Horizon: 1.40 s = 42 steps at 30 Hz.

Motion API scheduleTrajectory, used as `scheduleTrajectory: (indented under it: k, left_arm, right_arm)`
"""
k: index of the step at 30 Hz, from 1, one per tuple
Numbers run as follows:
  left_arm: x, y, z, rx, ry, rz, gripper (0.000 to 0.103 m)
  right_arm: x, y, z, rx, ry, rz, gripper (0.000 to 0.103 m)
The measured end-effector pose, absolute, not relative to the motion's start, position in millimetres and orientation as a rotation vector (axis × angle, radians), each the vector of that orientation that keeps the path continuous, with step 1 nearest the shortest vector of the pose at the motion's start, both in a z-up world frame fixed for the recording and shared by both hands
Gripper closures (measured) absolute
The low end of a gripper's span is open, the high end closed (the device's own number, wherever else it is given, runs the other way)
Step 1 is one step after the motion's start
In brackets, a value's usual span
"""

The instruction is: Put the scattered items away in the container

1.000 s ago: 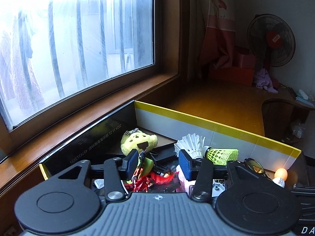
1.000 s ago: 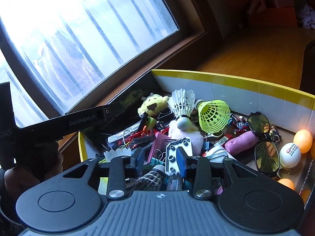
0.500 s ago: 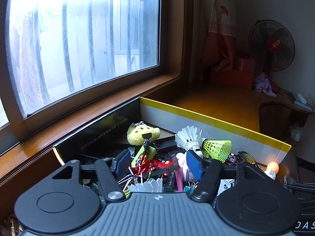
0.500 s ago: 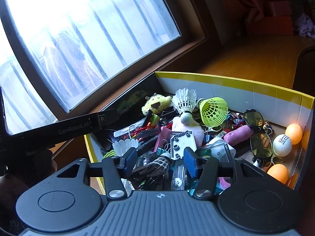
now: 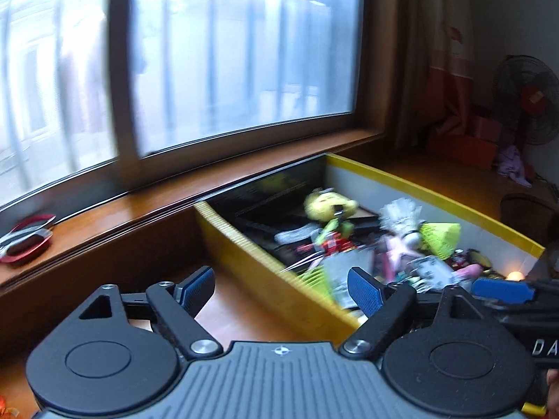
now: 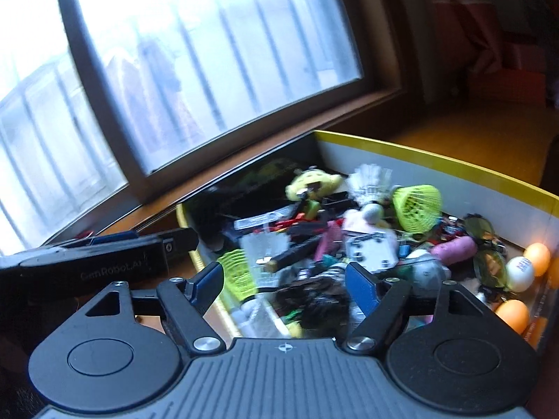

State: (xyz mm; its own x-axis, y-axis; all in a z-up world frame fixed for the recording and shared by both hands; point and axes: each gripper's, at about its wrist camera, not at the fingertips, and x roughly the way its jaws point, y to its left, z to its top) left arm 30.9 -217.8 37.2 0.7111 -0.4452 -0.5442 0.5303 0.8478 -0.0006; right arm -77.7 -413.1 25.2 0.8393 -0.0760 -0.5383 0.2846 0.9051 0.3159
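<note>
Container (image 5: 279,272) ahead-right of left tool (image 5: 281,288) — right tool (image 6: 283,284) over its clutter; both jaws opening, empty.

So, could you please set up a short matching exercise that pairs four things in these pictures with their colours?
Things:
1. plush toy
2. feather shuttlecock
3. box rim
4. ball by the glasses

Colours:
A. white with lettering
B. yellow edge on a white wall
C. white feathers
D. pale yellow, dark markings

Pairs: 1-D, 2-C, 3-B, 4-A
</note>
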Motion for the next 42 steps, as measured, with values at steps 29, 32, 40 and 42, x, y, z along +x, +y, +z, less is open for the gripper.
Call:
scheduleTrajectory:
  k: [29, 32, 40, 42]
  left_arm:
    - [-12.0, 93.7, -14.5, -0.072, 0.748, 0.116, 0.014]
    - [-5.4, 96.9, -16.6, -0.061, 0.736, 0.103, 0.014]
    - [-4.8, 106.5, -25.8, -0.050, 0.745, 0.092, 0.014]
    - [-6.0, 108.6, -28.0, -0.057, 0.745, 0.094, 0.014]
  right_arm:
    - [110.8, -119.1, -23.2, -0.036, 0.791, 0.485, 0.064]
    - [134.2, -96.2, -38.2, -0.096, 0.792, 0.472, 0.065]
    - [176.0, -71.2, -58.0, -0.139, 0.795, 0.410, 0.070]
    - [181.3, -68.7, -61.9, -0.150, 0.810, 0.406, 0.079]
